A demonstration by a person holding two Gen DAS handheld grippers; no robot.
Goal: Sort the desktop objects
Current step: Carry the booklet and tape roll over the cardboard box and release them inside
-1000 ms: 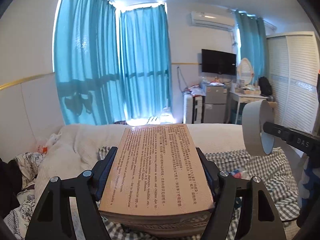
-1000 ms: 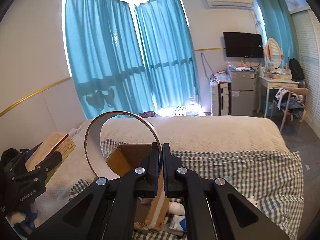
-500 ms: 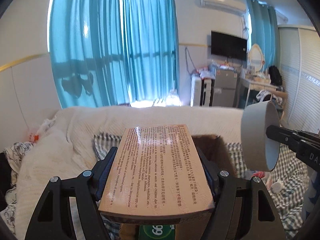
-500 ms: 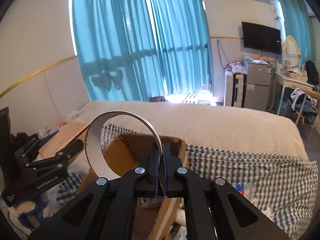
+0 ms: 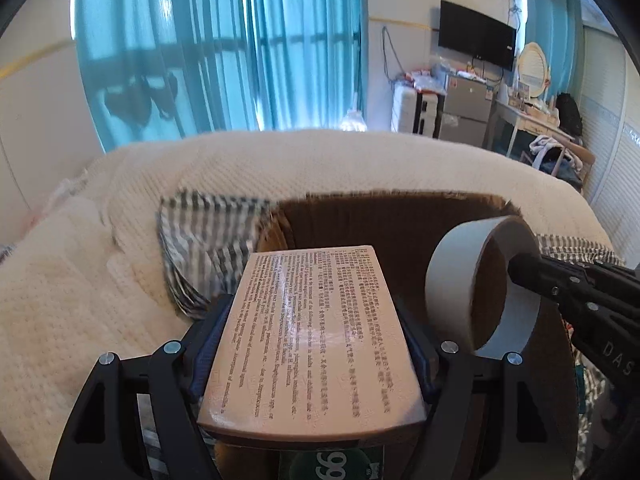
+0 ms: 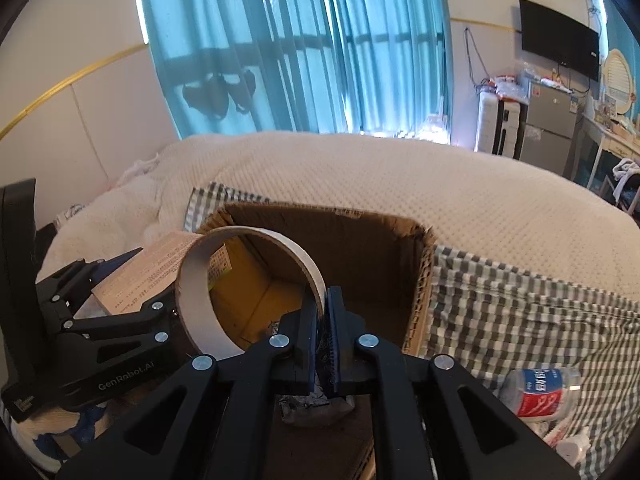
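My left gripper is shut on a tan box printed with small text, held flat over the near edge of an open cardboard carton. My right gripper pinches the wall of a white tape ring with a brown inside, and its jaws are just starting to open. The ring hangs over the carton, next to the tan box. In the right wrist view the left gripper shows at the left.
The carton sits on a grey checked cloth over a cream bedspread. Crumpled paper and a green label lie inside it. A plastic bottle lies on the cloth at the right. Blue curtains hang behind.
Both grippers have come down and forward with their loads, from above the bed to over the open carton. The tape ring now hangs inside the carton's mouth.
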